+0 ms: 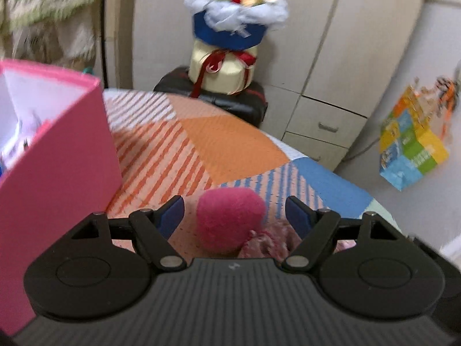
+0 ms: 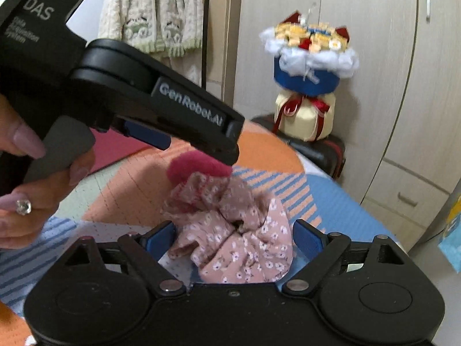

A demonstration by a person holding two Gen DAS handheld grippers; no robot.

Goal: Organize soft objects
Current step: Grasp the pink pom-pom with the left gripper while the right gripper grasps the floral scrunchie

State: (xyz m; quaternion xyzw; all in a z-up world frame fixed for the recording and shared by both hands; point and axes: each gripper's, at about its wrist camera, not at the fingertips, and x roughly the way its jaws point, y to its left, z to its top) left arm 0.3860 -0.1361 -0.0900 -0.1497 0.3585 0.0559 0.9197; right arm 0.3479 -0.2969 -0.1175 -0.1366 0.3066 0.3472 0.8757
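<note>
A fuzzy magenta ball lies on the patterned orange, blue and striped bed cover. My left gripper is open with a blue pad on either side of the ball and a gap at each. Right beside the ball lies a pink floral scrunchie. It sits between the blue pads of my right gripper, which stands open around it without squeezing. In the right wrist view the left tool's black body hangs over the ball and hides its top. An open pink box stands at the left.
A person's hand with a ring holds the left tool. Beyond the bed a flower bouquet stands on a black case before a wardrobe with drawers. A colourful bag hangs at the right; cream knitwear hangs behind.
</note>
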